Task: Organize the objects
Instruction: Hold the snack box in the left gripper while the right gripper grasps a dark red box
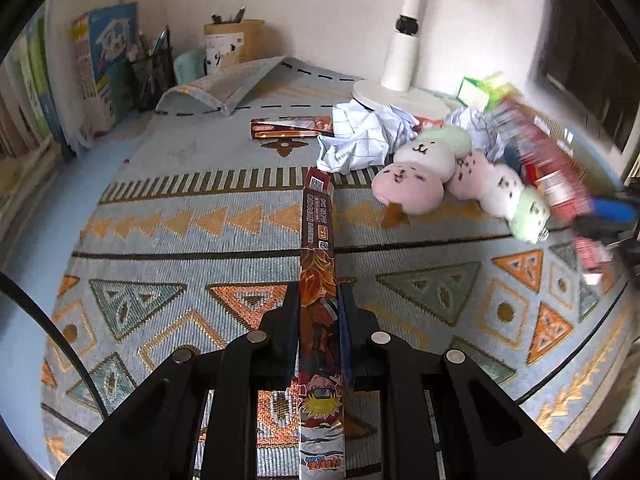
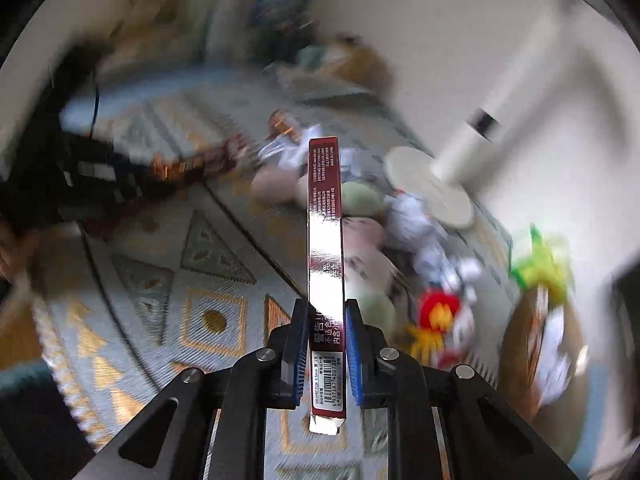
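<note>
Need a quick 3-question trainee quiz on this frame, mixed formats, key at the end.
1. True or false: the left gripper is shut on an orange anime-print box.
2. What does the right gripper hold? A) crumpled paper B) dark red barcode box C) plush toy
3. Fill in: a third long box lies on the patterned mat beside the ____ paper.

Key: 1 true; 2 B; 3 crumpled
</note>
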A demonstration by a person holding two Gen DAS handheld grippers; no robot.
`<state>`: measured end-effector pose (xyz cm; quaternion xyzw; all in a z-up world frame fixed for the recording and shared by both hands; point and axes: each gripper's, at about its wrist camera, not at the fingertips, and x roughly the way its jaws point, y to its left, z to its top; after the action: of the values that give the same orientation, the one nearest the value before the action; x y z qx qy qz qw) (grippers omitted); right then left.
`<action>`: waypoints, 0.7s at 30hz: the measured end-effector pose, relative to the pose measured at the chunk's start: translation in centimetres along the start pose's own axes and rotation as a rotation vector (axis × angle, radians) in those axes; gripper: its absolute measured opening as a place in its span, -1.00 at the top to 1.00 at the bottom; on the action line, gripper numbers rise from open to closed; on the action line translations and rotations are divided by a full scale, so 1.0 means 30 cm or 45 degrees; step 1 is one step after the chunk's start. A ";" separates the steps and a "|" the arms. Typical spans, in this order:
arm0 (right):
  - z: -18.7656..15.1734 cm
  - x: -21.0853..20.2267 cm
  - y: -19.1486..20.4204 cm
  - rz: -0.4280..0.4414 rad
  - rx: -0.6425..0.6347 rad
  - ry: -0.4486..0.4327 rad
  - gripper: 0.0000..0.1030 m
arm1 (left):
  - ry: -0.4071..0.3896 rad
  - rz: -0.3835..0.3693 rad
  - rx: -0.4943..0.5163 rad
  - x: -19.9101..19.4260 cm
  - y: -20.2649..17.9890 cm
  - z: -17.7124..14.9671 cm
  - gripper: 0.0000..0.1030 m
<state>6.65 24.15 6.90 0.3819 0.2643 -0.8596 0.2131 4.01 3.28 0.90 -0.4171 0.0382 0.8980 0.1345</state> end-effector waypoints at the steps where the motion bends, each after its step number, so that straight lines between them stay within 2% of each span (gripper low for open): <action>1: -0.031 -0.036 -0.028 0.018 0.093 -0.022 0.68 | -0.005 0.022 0.024 -0.001 -0.011 -0.001 0.72; 5: -0.223 -0.134 -0.148 0.072 0.512 -0.031 0.68 | -0.007 0.066 0.066 0.000 -0.033 -0.003 0.71; 8: -0.357 -0.114 -0.217 -0.007 0.736 0.069 0.68 | 0.002 0.061 0.058 0.004 -0.029 0.001 0.71; 11: -0.438 -0.060 -0.261 -0.023 0.854 0.151 0.67 | 0.008 0.046 0.041 0.006 -0.024 0.002 0.69; 12: -0.456 -0.041 -0.277 -0.011 0.895 0.167 0.65 | 0.010 0.035 0.036 0.008 -0.019 0.004 0.60; 13: -0.465 -0.032 -0.286 0.020 0.922 0.164 0.63 | 0.017 0.022 0.030 0.010 -0.015 0.005 0.29; 15: -0.469 -0.033 -0.291 0.052 0.941 0.138 0.47 | 0.032 0.007 0.027 0.010 -0.018 0.005 0.14; 16: -0.468 -0.035 -0.289 0.059 0.937 0.130 0.23 | 0.037 0.005 0.033 0.011 -0.022 0.005 0.08; 17: -0.467 -0.036 -0.286 0.056 0.931 0.125 0.00 | 0.041 0.009 0.040 0.012 -0.027 0.005 0.08; 21: -0.462 -0.038 -0.273 0.010 0.912 0.105 -0.04 | 0.055 0.037 0.028 0.020 -0.037 0.013 0.07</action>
<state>10.24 39.19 2.27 0.4676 -0.0466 -0.8808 0.0582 3.66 4.54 0.76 -0.4341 0.0571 0.8903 0.1251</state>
